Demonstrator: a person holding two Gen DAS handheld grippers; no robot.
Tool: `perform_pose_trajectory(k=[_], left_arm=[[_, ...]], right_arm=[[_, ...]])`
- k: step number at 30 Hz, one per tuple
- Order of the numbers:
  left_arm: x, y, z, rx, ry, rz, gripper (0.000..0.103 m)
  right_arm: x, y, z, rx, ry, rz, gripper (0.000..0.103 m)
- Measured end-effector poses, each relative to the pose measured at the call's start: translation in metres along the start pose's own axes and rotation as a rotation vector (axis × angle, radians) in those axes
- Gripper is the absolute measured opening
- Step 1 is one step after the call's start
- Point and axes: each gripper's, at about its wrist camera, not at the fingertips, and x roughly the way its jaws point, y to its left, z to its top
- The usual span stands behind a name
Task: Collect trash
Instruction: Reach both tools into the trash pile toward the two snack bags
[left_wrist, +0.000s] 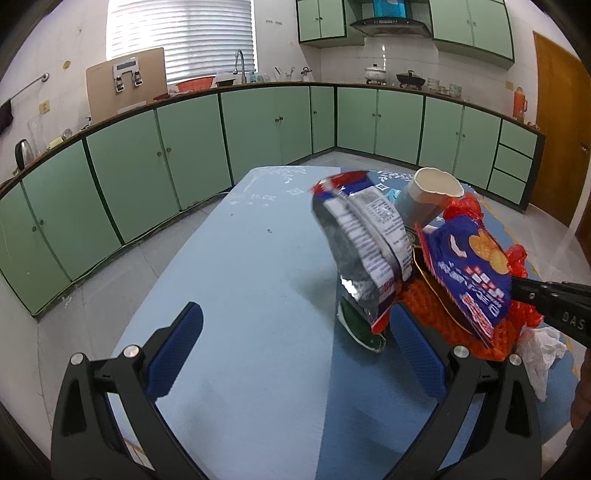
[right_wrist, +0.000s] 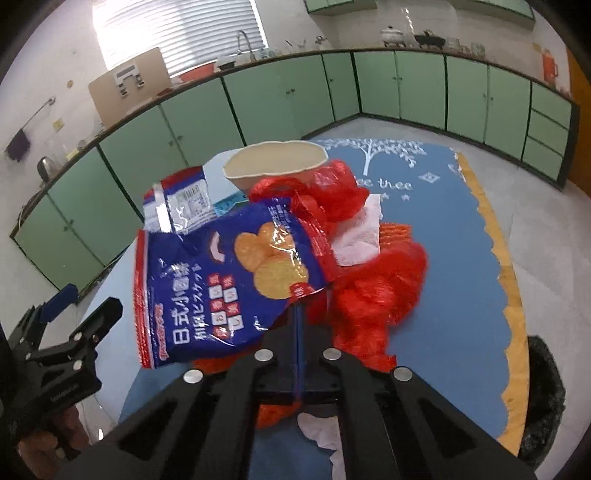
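My right gripper (right_wrist: 298, 314) is shut on a bundle of trash held above the blue table: a blue biscuit wrapper (right_wrist: 225, 280), a red mesh bag (right_wrist: 373, 291), white tissue (right_wrist: 358, 236), a crushed paper cup (right_wrist: 273, 162) and a silver-backed wrapper (right_wrist: 181, 203). In the left wrist view the same bundle hangs at the right: silver wrapper (left_wrist: 365, 243), biscuit wrapper (left_wrist: 469, 273), mesh bag (left_wrist: 436, 314), cup (left_wrist: 428, 195), tissue (left_wrist: 539, 350). My left gripper (left_wrist: 295, 343) is open and empty, with its right finger (left_wrist: 417, 354) just under the bundle. A green scrap (left_wrist: 362, 328) lies beneath the silver wrapper.
The blue table (left_wrist: 251, 295) stretches ahead, its cloth printed with a white tree (right_wrist: 373, 155). Green kitchen cabinets (left_wrist: 258, 125) line the far walls beyond grey floor. A dark furry thing (right_wrist: 543, 398) sits at the right edge.
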Motion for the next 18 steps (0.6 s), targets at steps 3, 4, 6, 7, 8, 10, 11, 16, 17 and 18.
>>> perform_pose_trajectory(k=[3, 4, 6, 7, 8, 10, 11, 16, 17, 18], left_arm=[[-0.002, 0.002, 0.002, -0.007, -0.004, 0.000, 0.098], [-0.002, 0.002, 0.003, -0.006, -0.006, 0.001, 0.098], [-0.003, 0.001, 0.005, -0.003, -0.010, 0.002, 0.098], [-0.004, 0.001, 0.005, -0.002, -0.011, 0.002, 0.098], [-0.004, -0.002, 0.003, -0.001, -0.014, 0.002, 0.098], [-0.006, -0.003, 0.003, 0.004, -0.016, 0.003, 0.098], [-0.006, -0.003, 0.003, 0.006, -0.017, 0.005, 0.098], [-0.007, -0.001, 0.002, 0.003, -0.017, 0.012, 0.098], [-0.007, -0.001, 0.002, 0.003, -0.018, 0.014, 0.098], [-0.007, 0.001, 0.001, 0.002, -0.019, 0.014, 0.098]], right_arm=[[-0.014, 0.003, 0.004, -0.011, -0.044, 0.017, 0.000], [-0.018, 0.003, 0.006, -0.012, -0.043, 0.028, 0.000], [-0.022, 0.004, 0.008, -0.007, -0.034, 0.045, 0.000], [-0.023, 0.005, 0.008, -0.005, -0.031, 0.059, 0.002], [-0.026, 0.006, 0.008, -0.006, -0.025, 0.062, 0.004], [-0.028, 0.008, 0.007, -0.005, -0.018, 0.063, 0.017], [-0.029, 0.009, 0.007, 0.001, -0.018, 0.065, 0.033], [-0.025, 0.011, 0.012, 0.020, -0.036, 0.064, 0.064], [-0.021, 0.011, 0.015, 0.018, -0.040, 0.054, 0.071], [-0.016, 0.010, 0.018, 0.018, -0.039, 0.046, 0.073]])
